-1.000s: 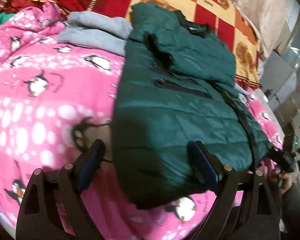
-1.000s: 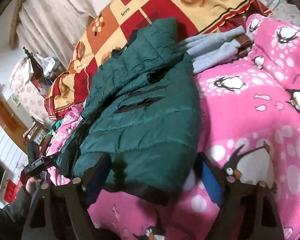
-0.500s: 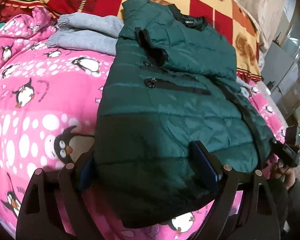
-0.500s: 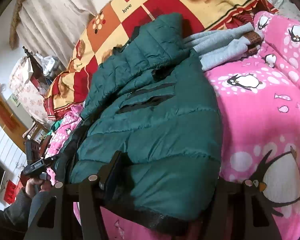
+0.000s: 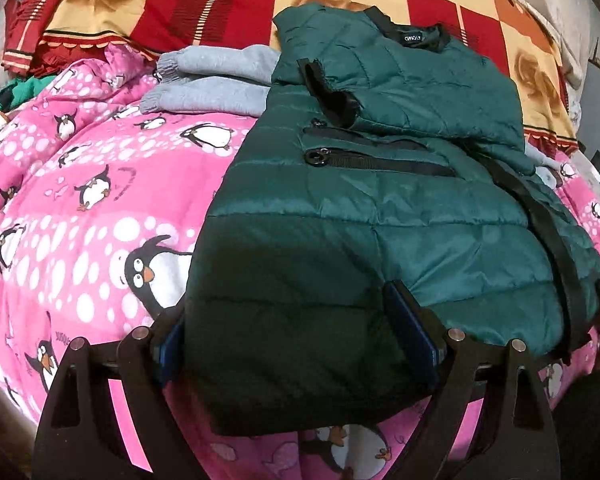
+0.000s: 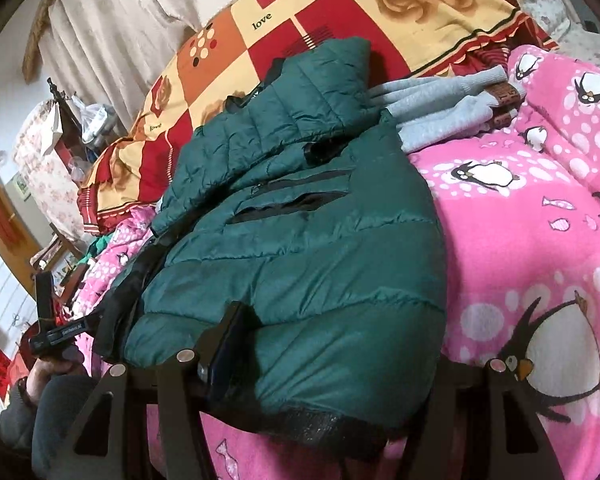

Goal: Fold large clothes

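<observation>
both cameras sit low at the near edge of the bed, each looking forward between its own two fingers toward the far patchwork blanket (image 5: 228, 4). the left wrist view faces the jacket (image 5: 380, 208) from its left hem corner, very near, with the pink penguin blanket (image 5: 80, 208) filling its left side. the right wrist view looks from the right hem corner, also very near, angled leftward so the curtain (image 6: 112, 40) and room furniture show at its left. both views share the jacket (image 6: 300, 240), the grey clothes (image 5: 216, 80) behind it, and both blankets. the right view also catches the left gripper (image 6: 48, 320) at its lower left.
</observation>
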